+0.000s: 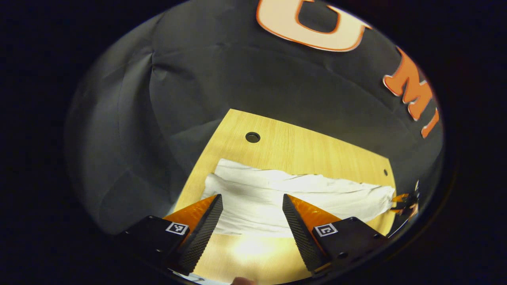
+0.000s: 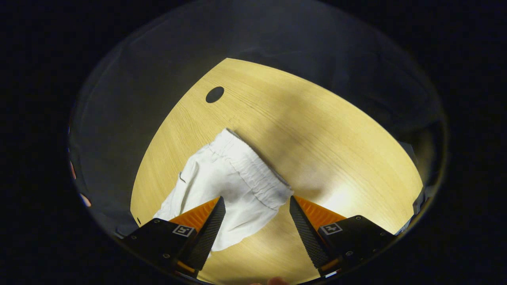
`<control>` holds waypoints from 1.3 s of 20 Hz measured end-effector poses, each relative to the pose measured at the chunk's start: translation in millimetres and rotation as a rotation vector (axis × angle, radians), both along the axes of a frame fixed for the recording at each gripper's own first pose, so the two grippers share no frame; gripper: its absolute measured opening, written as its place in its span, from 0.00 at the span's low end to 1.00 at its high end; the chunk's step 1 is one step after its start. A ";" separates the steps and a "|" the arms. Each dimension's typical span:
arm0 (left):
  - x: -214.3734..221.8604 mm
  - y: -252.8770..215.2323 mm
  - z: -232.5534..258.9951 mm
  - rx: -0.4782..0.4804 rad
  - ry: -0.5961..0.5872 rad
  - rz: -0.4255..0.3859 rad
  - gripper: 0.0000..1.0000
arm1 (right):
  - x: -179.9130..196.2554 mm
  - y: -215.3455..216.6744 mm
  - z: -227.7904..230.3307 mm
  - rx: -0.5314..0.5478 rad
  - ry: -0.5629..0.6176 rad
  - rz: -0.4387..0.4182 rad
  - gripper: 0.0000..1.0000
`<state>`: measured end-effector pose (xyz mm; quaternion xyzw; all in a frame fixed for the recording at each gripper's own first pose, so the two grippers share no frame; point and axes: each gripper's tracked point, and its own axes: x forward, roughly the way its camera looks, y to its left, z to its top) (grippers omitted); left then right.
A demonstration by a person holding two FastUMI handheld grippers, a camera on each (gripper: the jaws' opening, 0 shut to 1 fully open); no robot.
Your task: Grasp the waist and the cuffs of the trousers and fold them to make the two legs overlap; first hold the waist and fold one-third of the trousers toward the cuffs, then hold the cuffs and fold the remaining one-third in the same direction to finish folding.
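Left gripper view looked down along the left tool [image 1: 252,198], whose two fingers stood well apart with nothing between them, hovering above the near long edge of the white trousers [image 1: 293,194]. The trousers lay flat on the wooden worktop [image 1: 301,146], stretched crosswise as one long band, so the legs appeared already laid over each other. A round hole [image 1: 252,137] in the worktop sat beyond the cloth. At the far right end of the trousers the other tool [image 1: 406,202] showed small and near the fabric's end; whether it touched could not be told.

Right gripper view showed the right tool [image 2: 257,200] with its fingers likewise spread wide and empty, poised over the gathered elastic waist [image 2: 253,170] of the trousers [image 2: 214,186], which ran away to the lower left on the worktop [image 2: 317,130]. The same sort of round hole [image 2: 214,94] lay farther off.

The cloth looked thin, soft and light, wrinkling easily; it would likely sag and slide on the smooth wood instead of holding a crease. The thicker ruched waistband seemed the surest place to pinch, near its corners, with both layers caught together so the fold toward the cuffs carries evenly.
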<state>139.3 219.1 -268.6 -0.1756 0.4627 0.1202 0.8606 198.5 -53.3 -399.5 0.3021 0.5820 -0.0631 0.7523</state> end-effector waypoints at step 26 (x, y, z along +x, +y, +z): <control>-77.4 -123.5 22.8 -0.038 -0.074 0.086 1.00 | 33.2 8.6 25.3 0.088 -0.299 -0.086 0.07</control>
